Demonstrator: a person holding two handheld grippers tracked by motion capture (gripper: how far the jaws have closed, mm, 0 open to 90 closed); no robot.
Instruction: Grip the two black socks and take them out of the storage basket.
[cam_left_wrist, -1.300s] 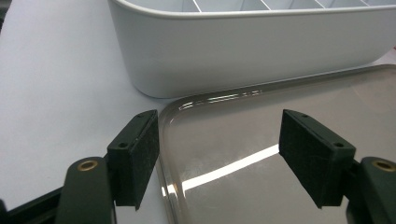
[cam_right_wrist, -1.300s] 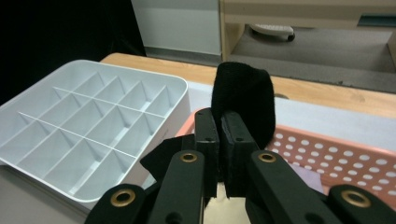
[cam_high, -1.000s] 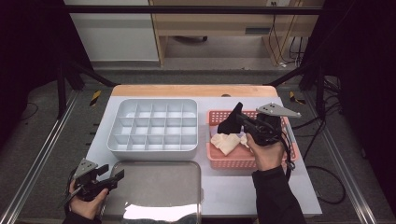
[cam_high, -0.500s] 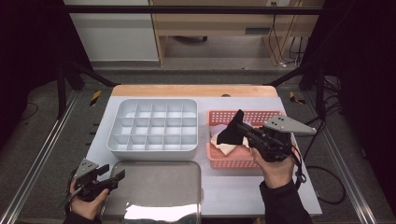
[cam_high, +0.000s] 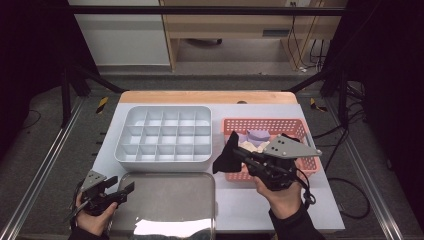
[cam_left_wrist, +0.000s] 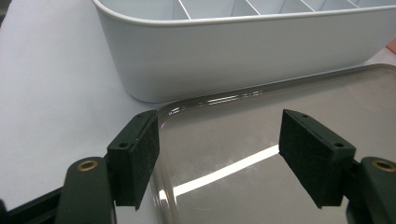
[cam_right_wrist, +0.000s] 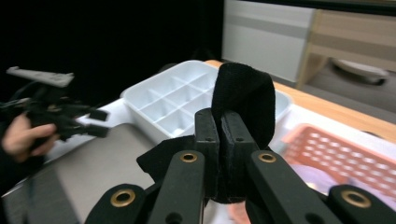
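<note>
Taking the metal tray (cam_high: 167, 200) at the near edge of the table as our landmark, we see the left gripper (cam_high: 121, 190) held in a hand (cam_high: 92, 220) at the tray's near left corner, its jaws standing wide apart with nothing between them; in the left gripper view one pad (cam_left_wrist: 142, 154) hangs just outside the tray's rounded corner (cam_left_wrist: 196, 116) and the other over its shiny floor. To the right of the tray, a hand (cam_high: 282, 197) holds the right gripper (cam_high: 235, 154) above the table, pointing toward the tray's far right corner. Its jaws are pressed together on a black cloth (cam_high: 226, 155), which hangs from the tips, lifted clear of the table, just beyond that corner. In the right gripper view the black cloth (cam_right_wrist: 243, 100) rises in a fold above the closed jaws and spills down to their left side. Just beyond the tray stands the white divided box (cam_high: 165, 135), its near wall close to the tray's far rim; its compartments look bare. Beyond the tray and to its right sits the orange basket (cam_high: 295, 127), beside the white box, holding pale and lilac cloths (cam_high: 257, 137) in a loose heap; the right gripper partly covers the basket's near side from the high view
</note>
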